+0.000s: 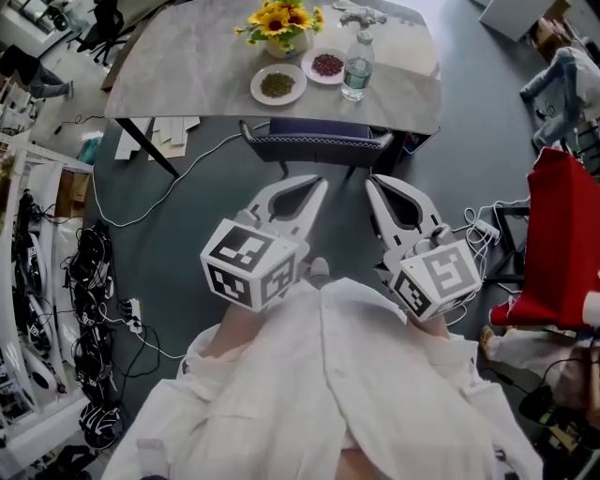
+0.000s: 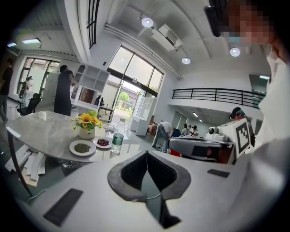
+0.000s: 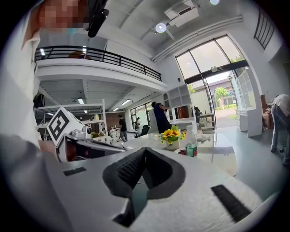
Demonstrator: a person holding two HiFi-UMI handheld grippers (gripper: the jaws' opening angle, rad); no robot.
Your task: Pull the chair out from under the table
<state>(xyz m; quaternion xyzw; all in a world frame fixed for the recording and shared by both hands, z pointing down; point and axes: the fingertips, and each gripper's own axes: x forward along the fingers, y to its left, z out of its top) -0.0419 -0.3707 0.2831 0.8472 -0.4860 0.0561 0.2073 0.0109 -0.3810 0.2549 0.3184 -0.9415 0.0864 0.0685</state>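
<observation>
The chair (image 1: 319,142), with a dark blue back, stands tucked under the near edge of the grey marble table (image 1: 187,75). My left gripper (image 1: 320,184) is shut and holds nothing, its tip a short way in front of the chair's back and not touching it. My right gripper (image 1: 371,180) is beside it, also shut and empty, equally short of the chair. In the left gripper view the jaws (image 2: 146,154) meet with nothing between them, and the right gripper view shows the same (image 3: 145,152). Most of the chair's seat is hidden by the tabletop.
On the table stand a sunflower vase (image 1: 281,23), two small plates (image 1: 277,84) (image 1: 327,65) and a water bottle (image 1: 357,67). A red object (image 1: 562,234) stands at the right. Cables and a power strip (image 1: 131,314) lie on the floor at the left.
</observation>
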